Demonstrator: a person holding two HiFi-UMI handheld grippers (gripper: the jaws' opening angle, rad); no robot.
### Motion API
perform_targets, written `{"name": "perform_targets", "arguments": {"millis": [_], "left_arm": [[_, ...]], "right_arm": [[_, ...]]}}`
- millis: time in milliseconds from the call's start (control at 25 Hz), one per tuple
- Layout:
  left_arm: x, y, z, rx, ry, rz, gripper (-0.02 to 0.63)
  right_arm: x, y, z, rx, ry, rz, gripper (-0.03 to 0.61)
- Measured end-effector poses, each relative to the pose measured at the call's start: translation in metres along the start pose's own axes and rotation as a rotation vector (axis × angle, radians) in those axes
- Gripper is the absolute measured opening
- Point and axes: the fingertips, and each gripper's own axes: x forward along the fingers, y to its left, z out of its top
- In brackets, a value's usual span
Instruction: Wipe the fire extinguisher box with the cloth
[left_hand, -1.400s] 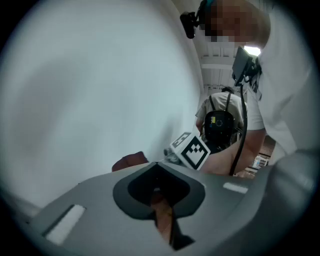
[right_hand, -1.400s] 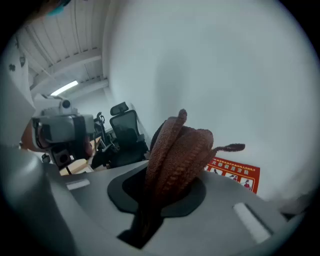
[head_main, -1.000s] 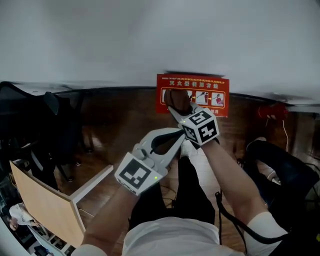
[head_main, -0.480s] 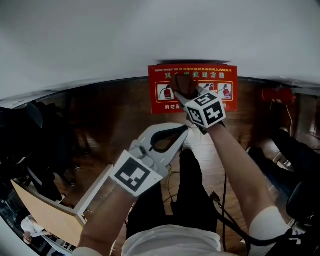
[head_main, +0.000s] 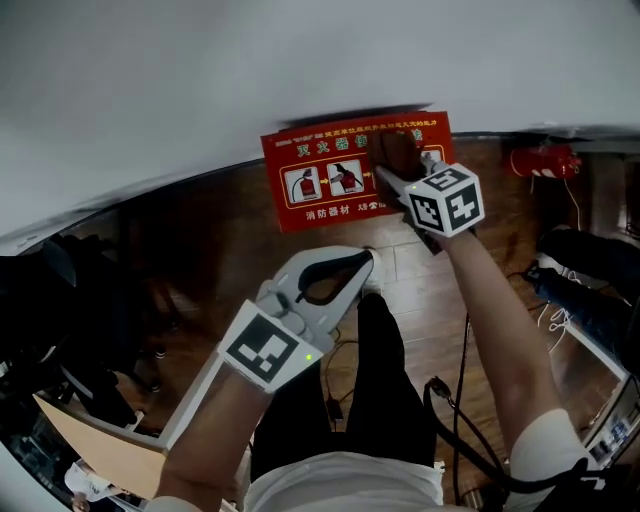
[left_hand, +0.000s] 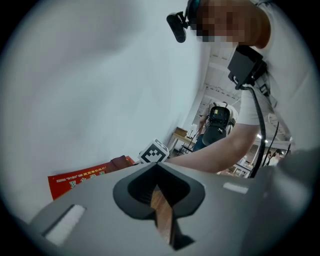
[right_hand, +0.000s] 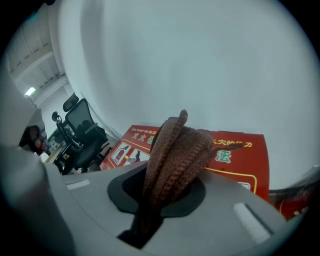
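Jaws of the right gripper (right_hand: 161, 200) are closed tight on a brown cloth (right_hand: 175, 147), whose ribbed folds bunch up out of the grip and stand above the jaw tips. In the head view, this right gripper (head_main: 398, 172) reaches forward on an outstretched bare arm, with its marker cube just behind the jaws. The cloth (head_main: 396, 152) lies over the upper right part of the fire extinguisher box (head_main: 325, 185). The box is a red panel with yellow print and small pictures, set low against the white wall (head_main: 300, 70) where it meets the floor. From the right gripper view, the box (right_hand: 240, 155) fills the space right behind the cloth, though contact between them cannot be confirmed there.

The left gripper (head_main: 360, 260) hangs lower and nearer the person's body, well apart from the box. Its jaws are brought together with nothing between them. In its own view, the left gripper (left_hand: 161, 200) shows only a thin slit of wood floor between the closed jaws. The box (left_hand: 80, 181) appears off to the left, under the right arm.

Dark wood floor (head_main: 230, 240) spreads below the wall. A black office chair (right_hand: 82, 135) stands to the left of the box, and a red object (head_main: 540, 160) lies on the floor to its right. Black cables (head_main: 462, 430) run along the person's right side.
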Motion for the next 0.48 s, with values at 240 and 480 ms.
{"name": "perform_targets", "arguments": {"millis": [240,480], "left_arm": [[0.009,-0.011,-0.006,0.027,0.01,-0.049,-0.002],[0.014,-0.032,-0.018,0.077,0.051,-0.114,-0.002]], "right_arm": [[-0.026,-0.036,-0.009,-0.004,0.013,-0.042,0.046],[-0.055,-0.072,-0.018,0.07,-0.046,-0.071,0.046]]}}
